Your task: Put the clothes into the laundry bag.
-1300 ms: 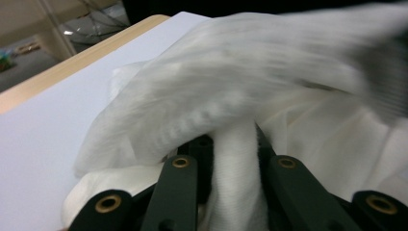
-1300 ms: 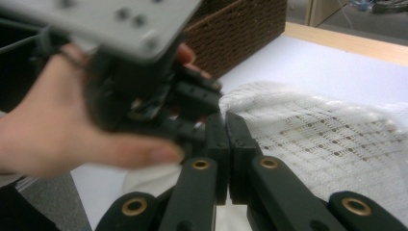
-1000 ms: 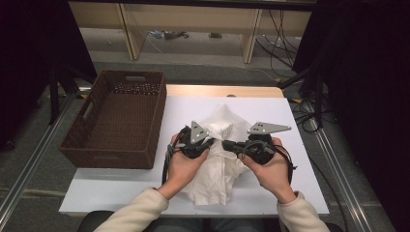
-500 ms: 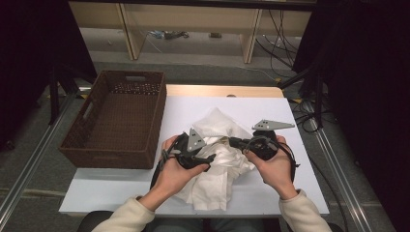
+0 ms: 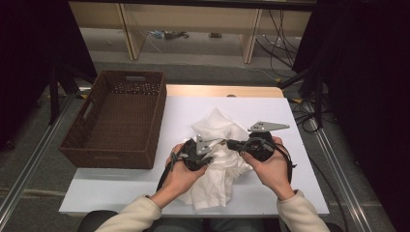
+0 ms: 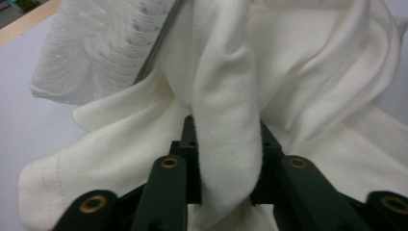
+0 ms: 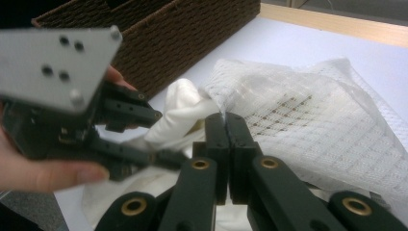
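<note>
White garment (image 5: 217, 159) lies bunched at centre frame on the table (image 5: 290, 121), between both claws: left claw (image 6: 226, 159) closing on a fold, right claw (image 7: 226, 144) clenched on its mesh edge.

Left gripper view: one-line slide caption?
Left tool pinching a thick fold of a cream knit garment, a white mesh bag bunched just behind on the pale table.
</note>
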